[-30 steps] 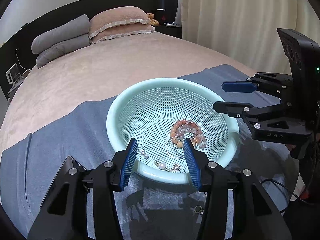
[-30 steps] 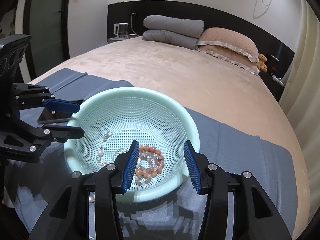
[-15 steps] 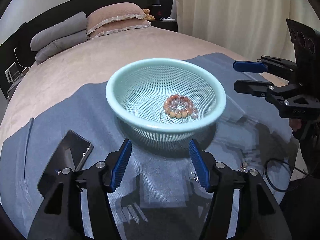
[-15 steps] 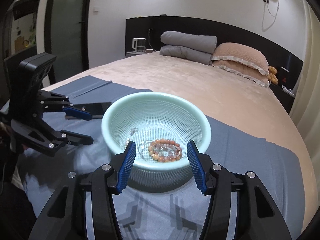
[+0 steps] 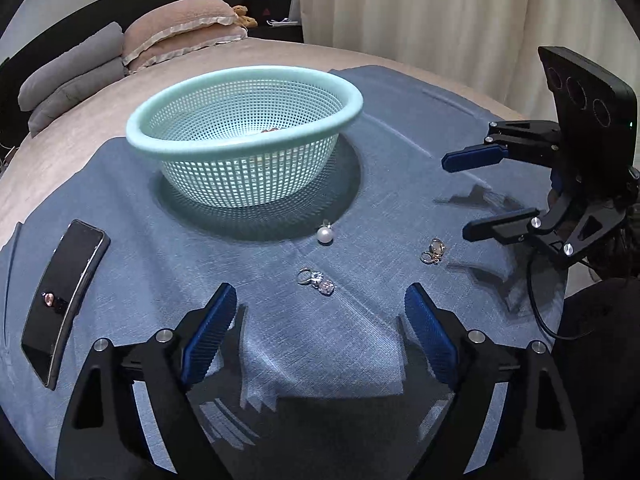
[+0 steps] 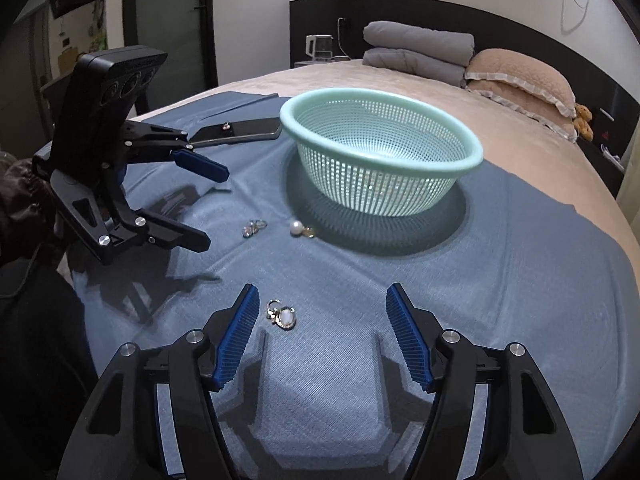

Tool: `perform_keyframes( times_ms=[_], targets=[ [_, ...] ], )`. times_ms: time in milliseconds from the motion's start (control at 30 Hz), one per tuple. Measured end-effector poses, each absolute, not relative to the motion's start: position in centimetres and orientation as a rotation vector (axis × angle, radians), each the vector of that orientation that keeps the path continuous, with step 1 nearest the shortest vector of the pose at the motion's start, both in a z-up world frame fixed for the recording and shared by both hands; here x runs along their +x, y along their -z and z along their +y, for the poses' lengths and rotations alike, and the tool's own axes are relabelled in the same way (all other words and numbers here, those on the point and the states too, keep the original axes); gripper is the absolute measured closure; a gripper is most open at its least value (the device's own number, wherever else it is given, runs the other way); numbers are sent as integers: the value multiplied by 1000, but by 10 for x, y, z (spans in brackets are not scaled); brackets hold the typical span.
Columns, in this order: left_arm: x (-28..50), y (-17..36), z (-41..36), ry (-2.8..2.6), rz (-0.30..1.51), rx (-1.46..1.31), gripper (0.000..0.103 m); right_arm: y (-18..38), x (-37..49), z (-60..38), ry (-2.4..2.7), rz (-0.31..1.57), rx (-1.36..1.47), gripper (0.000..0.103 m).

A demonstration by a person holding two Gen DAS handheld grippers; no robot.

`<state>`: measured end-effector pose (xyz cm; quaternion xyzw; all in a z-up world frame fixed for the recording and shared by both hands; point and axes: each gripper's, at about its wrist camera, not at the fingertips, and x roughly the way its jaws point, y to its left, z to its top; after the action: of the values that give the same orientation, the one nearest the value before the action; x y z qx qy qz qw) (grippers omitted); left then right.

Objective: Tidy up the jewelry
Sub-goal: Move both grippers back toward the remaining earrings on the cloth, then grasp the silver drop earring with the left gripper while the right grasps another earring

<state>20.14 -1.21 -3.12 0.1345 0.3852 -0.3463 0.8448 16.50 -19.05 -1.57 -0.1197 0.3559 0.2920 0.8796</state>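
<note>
We judge the sorting well under way: the mint-green perforated plastic basket (image 5: 244, 148) sits on the blue cloth (image 5: 360, 340) spread over the bed, and only a hint of beads shows over its rim from the left wrist view, so we cannot tell how much it holds. 3 loose pieces are left on the cloth in front of the basket: a white pearl pendant (image 5: 325, 235) just beside its base, a silver ring with clear stones (image 5: 317, 281) nearer us, and a small silver-and-gold earring (image 6: 281, 316) off towards the right side of the basket. A black smartphone (image 5: 64, 300) lies to the basket's left.

The left gripper (image 5: 316, 336) and the right gripper (image 6: 320, 332) both hang over the cloth with jaws wide apart, holding nothing.

Against 1 s ago, both grippers have pulled back from over the basket and dropped lower, so we now see its side wall and the loose pieces before it.
</note>
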Motion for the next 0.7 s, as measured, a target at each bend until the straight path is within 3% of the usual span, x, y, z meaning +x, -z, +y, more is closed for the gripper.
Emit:
perform_keyframes(
  times_ms=[233, 300, 333, 467, 700],
  targets=[
    [210, 42, -24, 740, 833, 247, 20, 31, 164, -185, -603, 779, -195, 41],
    [215, 46, -25, 741, 864, 216, 35, 35, 166, -183, -589, 795, -197, 41],
    [217, 49, -26, 735, 873, 212, 37, 37, 166, -182, -577, 804, -201, 43],
    [212, 54, -27, 722, 868, 241, 56, 42, 168, -180, -523, 831, -193, 56],
    [215, 56, -25, 702, 916, 204, 85, 48, 156, -162, -487, 817, -269, 92]
  ],
)
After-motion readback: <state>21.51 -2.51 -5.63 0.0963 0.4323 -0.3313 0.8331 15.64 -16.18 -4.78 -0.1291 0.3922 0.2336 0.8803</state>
